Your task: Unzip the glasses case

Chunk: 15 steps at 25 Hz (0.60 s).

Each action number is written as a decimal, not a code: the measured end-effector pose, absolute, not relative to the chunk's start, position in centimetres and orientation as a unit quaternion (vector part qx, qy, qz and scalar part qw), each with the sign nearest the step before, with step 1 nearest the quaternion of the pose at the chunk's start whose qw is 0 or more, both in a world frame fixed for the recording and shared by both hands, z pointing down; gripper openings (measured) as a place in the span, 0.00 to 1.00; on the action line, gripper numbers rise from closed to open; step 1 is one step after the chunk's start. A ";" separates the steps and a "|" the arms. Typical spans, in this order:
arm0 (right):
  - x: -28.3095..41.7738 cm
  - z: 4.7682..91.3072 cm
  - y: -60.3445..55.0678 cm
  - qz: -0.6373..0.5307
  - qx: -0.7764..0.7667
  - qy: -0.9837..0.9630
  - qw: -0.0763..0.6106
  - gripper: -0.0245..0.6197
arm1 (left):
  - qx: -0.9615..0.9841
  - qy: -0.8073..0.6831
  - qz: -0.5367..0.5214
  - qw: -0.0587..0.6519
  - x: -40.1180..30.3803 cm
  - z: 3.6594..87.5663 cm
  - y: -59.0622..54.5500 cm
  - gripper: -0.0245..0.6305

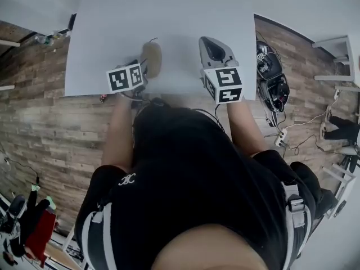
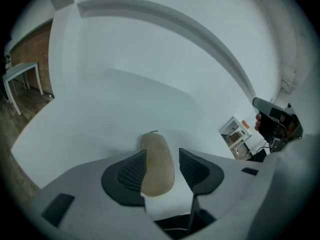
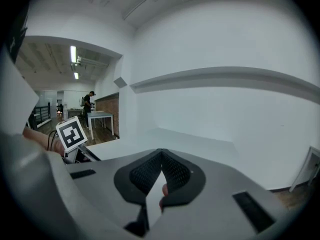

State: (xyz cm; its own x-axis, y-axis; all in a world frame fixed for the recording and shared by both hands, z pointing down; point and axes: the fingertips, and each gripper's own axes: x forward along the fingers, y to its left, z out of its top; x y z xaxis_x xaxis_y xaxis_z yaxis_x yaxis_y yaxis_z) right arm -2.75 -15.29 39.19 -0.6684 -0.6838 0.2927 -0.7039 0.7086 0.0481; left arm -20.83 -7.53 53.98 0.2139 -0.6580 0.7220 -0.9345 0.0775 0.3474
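Seen from the head view, the glasses case [image 1: 151, 59] lies on a smooth white table [image 1: 185, 16], near the edge closest to me. It is a tan, matte pod with long, rounded ends and no hard corners. A thin dark wisp curls from its far end [image 1: 152, 39], which may be the zip pull, though it is too small for me to be sure. My left gripper [image 1: 142, 66] angles down over the case's near end, its black-and-white marker cube [image 1: 125, 77] facing up. In the left gripper view the jaws stand partly apart, with the case [image 2: 157, 164] lying lengthwise between the dark, ribbed pads [image 2: 131, 173]. White tabletop shows between the case and the right-hand pad. The left-hand pad overlaps the case's edge, and I cannot tell whether it touches. The left gripper [image 2: 162, 170] has no grip on the case. My right gripper [image 1: 207, 40], pale grey and wedge-shaped, hangs above the table just beside the case. In its own view the textured pads [image 3: 176, 171] meet at their tips, with nothing between them [image 3: 161, 156]. Wood-plank flooring [image 1: 45, 128] surrounds the table.
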 end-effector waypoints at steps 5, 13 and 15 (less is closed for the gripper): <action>-6.8 40.4 -16.6 0.009 0.372 -0.908 0.191 0.05 | 0.673 -0.559 0.165 0.455 -22.4 57.5 -10.8 0.41; -8.3 42.9 -19.0 0.020 0.398 -0.885 0.240 0.05 | 0.704 -0.470 0.211 0.490 -20.6 62.4 -13.5 0.51; -8.6 43.5 -19.4 0.027 0.405 -0.879 0.251 0.05 | 0.717 -0.443 0.220 0.492 -19.5 62.7 -14.0 0.55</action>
